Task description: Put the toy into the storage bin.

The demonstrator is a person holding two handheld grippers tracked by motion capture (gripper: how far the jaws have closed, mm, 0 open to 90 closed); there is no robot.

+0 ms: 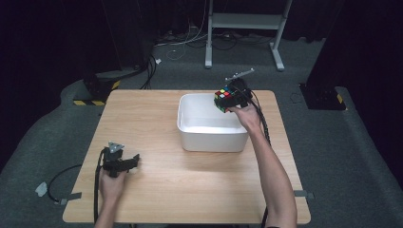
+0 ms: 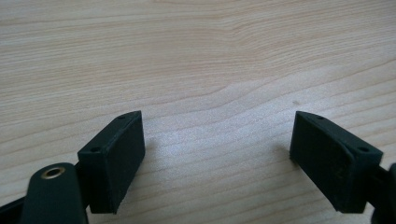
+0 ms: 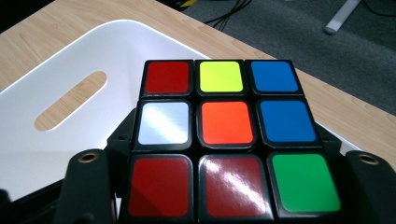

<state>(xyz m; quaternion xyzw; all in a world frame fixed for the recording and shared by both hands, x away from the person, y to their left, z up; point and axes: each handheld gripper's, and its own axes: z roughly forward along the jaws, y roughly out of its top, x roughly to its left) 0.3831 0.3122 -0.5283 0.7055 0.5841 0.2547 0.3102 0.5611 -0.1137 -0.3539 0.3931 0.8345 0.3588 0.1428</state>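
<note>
A scrambled puzzle cube with coloured stickers hangs in the air over the far right corner of a white tub. My right gripper is shut on it, its jaws pressing the cube's two sides. In the right gripper view the cube faces the camera with red, yellow, blue, white, orange and green squares, and the white tub with its handle slot lies below. My left gripper rests on the wooden table near the front left, open; its black fingers stand wide apart over bare wood.
The tub sits at the table's far middle-right. Beyond the table lie grey carpet, cables and a white metal frame. A cable trails from the left gripper off the table's left edge.
</note>
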